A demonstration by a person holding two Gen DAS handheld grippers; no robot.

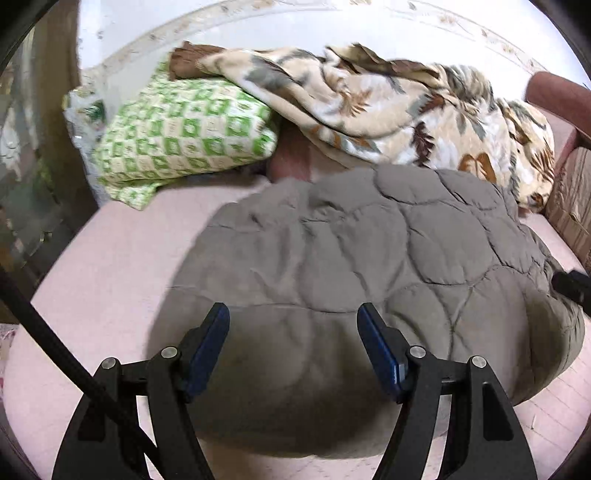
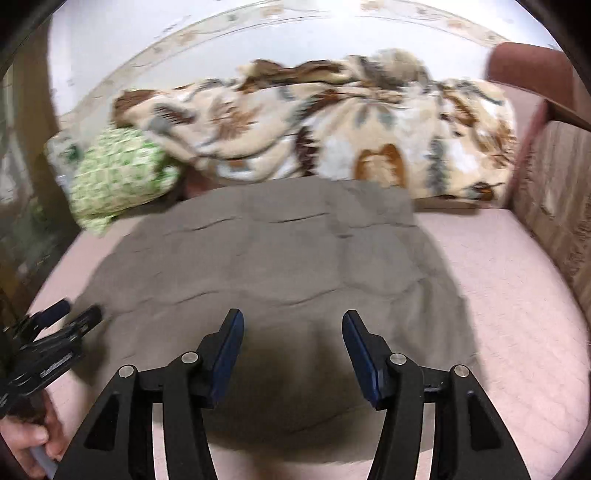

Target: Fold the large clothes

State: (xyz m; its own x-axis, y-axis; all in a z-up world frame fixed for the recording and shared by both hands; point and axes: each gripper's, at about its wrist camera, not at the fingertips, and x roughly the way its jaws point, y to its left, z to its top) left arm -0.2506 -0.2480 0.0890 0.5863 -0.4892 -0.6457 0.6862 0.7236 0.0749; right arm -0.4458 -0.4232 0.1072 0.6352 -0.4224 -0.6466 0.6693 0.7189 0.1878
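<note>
Item: grey-brown quilted garment (image 1: 369,266), large, padded, stitched in curved panels, lay spread and bunched on the pink bed surface (image 1: 110,258), occupying the middle of it; in the right wrist view the same garment (image 2: 280,258) reached from the near edge back to the heap of bedding. Left gripper (image 1: 293,314) hovered over the near part of the garment, its blue-padded fingers (image 1: 210,343) spread wide apart with nothing between them; contact with the cloth could not be determined. Right gripper (image 2: 292,321) stood likewise above the garment's near edge, fingers wide apart and holding nothing. In the right wrist view the left gripper (image 2: 70,317) appeared at the left border, beside the garment's left edge, with the person's hand (image 2: 33,439) on its handle; in the left wrist view a black part of the right gripper (image 1: 570,284) showed at the right border, against the garment's right side. Behind the garment: a cream blanket (image 1: 388,107) with brown and grey leaf print, heaped along the white wall (image 1: 332,26); a green-and-cream checked pillow (image 1: 184,136) to its left, partly under the blanket. A brown cardboard box (image 1: 572,199) stood at the right edge of the bed.
</note>
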